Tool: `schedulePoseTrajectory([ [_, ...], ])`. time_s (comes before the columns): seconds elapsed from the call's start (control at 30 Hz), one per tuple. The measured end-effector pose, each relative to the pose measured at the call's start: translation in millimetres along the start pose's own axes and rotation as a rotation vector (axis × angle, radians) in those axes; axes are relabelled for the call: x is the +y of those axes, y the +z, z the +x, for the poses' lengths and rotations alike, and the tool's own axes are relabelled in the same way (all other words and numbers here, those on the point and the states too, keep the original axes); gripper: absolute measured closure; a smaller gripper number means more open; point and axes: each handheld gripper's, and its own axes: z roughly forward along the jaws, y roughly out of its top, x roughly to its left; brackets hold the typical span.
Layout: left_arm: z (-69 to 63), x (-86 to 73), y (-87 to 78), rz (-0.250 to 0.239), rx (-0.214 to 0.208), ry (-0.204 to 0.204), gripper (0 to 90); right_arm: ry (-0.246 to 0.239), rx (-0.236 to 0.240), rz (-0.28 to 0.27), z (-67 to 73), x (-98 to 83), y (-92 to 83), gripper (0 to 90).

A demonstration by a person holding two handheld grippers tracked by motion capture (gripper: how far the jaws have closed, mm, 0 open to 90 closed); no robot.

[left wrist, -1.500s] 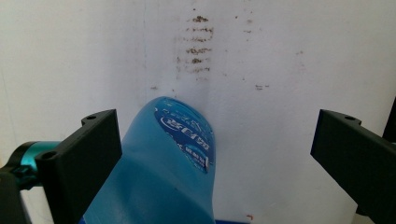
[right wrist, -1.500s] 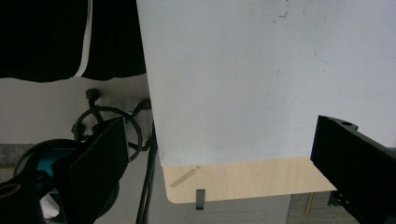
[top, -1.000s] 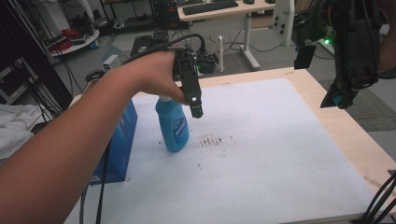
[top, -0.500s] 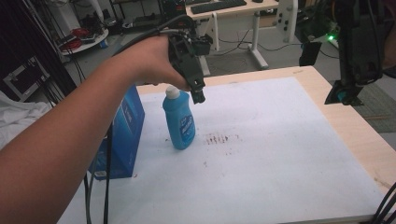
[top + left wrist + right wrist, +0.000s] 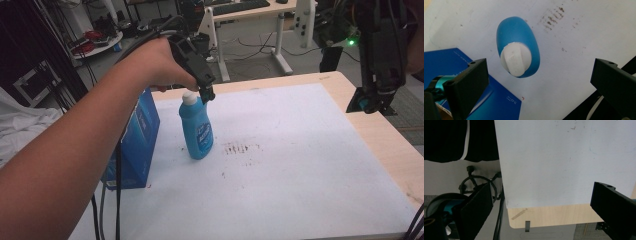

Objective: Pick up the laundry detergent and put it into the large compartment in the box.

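Observation:
A blue dish-soap bottle [image 5: 197,131] with a white cap [image 5: 189,98] stands upright on the white sheet [image 5: 300,165]. My left gripper [image 5: 207,95] hovers just above and to the right of the cap, clear of it. In the left gripper view the jaws stand wide open [image 5: 540,75], and I look straight down on the bottle [image 5: 529,47] and its cap [image 5: 515,59], with nothing between the jaws. My right gripper [image 5: 372,102] hangs high over the table's far right edge. Its jaws [image 5: 541,197] are open over bare sheet.
A blue box [image 5: 135,145] stands left of the bottle, close beside it. Dark smudges [image 5: 241,148] mark the sheet to the bottle's right. The wooden table edge [image 5: 390,145] runs along the right. Desks, cables and equipment stand beyond the table's far side.
My left gripper has lifted up and off the bottle's top, so the white cap now shows. The bottle stays standing. The right gripper has barely moved.

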Motion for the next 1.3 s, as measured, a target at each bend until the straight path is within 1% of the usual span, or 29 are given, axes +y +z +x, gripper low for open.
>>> schedulePoseTrajectory([
  [0.03,1.6,-0.5,1.9,0.002,-0.002,-0.018,1.8,-0.003,0.000,-0.003,-0.4,0.5,0.4,3.5],
  [0.07,1.6,-0.5,1.9,0.002,-0.002,-0.018,1.7,-0.003,0.000,-0.003,-0.4,0.5,0.4,3.5],
  [0.13,8.9,-1.2,4.8,-0.004,-0.002,-0.072,1.7,-0.005,0.002,0.002,-1.3,1.7,1.0,3.5],
  [0.17,11.4,-1.4,5.5,-0.006,-0.001,-0.087,1.7,-0.004,0.001,0.002,-1.7,2.0,1.2,3.5],
  [0.23,15.5,-2.0,7.8,-0.004,-0.005,-0.112,1.7,-0.007,0.002,0.001,-2.6,2.5,1.8,3.5],
  [0.27,16.6,-2.0,9.5,-0.003,-0.006,-0.117,1.7,-0.005,0.002,0.005,-2.8,2.8,1.9,3.5],
  [0.4,21.2,-1.2,16.0,0.017,-0.023,-0.122,1.7,-0.002,0.002,0.004,-3.3,3.1,1.8,3.5],
  [0.53,23.9,0.4,20.3,0.021,-0.026,-0.128,1.8,-0.004,0.003,0.003,-4.5,3.3,2.5,3.5],
  [0.6,24.0,2.3,25.1,0.026,-0.035,-0.131,1.7,-0.003,0.005,0.007,-4.7,4.0,2.8,3.5],
  [0.67,23.5,3.6,27.9,0.028,-0.035,-0.136,1.7,-0.006,0.005,0.005,-4.9,4.4,3.3,3.5],
  [0.7,23.6,4.5,29.5,0.035,-0.036,-0.132,1.7,-0.005,0.006,0.007,-5.0,4.5,3.4,3.5],
  [0.83,24.1,7.5,37.2,0.038,-0.040,-0.153,1.8,-0.005,0.006,0.009,-5.9,4.5,4.1,3.5],
  [0.9,24.4,8.4,41.7,0.046,-0.041,-0.153,1.7,-0.005,0.005,0.008,-5.9,4.4,4.1,3.5],
  [1.0,25.6,9.3,48.4,0.055,-0.034,-0.158,1.8,-0.006,0.006,0.006,-6.0,3.7,4.5,3.5],
  [1.07,26.8,9.4,52.5,0.053,-0.036,-0.165,1.7,-0.005,0.006,0.006,-6.3,3.1,5.4,3.5],
  [1.13,27.3,9.8,54.5,0.056,-0.030,-0.164,1.7,-0.003,0.008,0.004,-6.5,2.8,6.0,3.5],
  [1.17,27.6,10.7,60.5,0.051,-0.023,-0.172,1.7,-0.005,0.010,0.005,-7.1,2.7,8.2,3.5],
  [1.3,27.1,11.5,68.3,0.035,-0.028,-0.182,1.7,-0.006,0.012,0.009,-8.2,3.5,10.0,3.5],
])
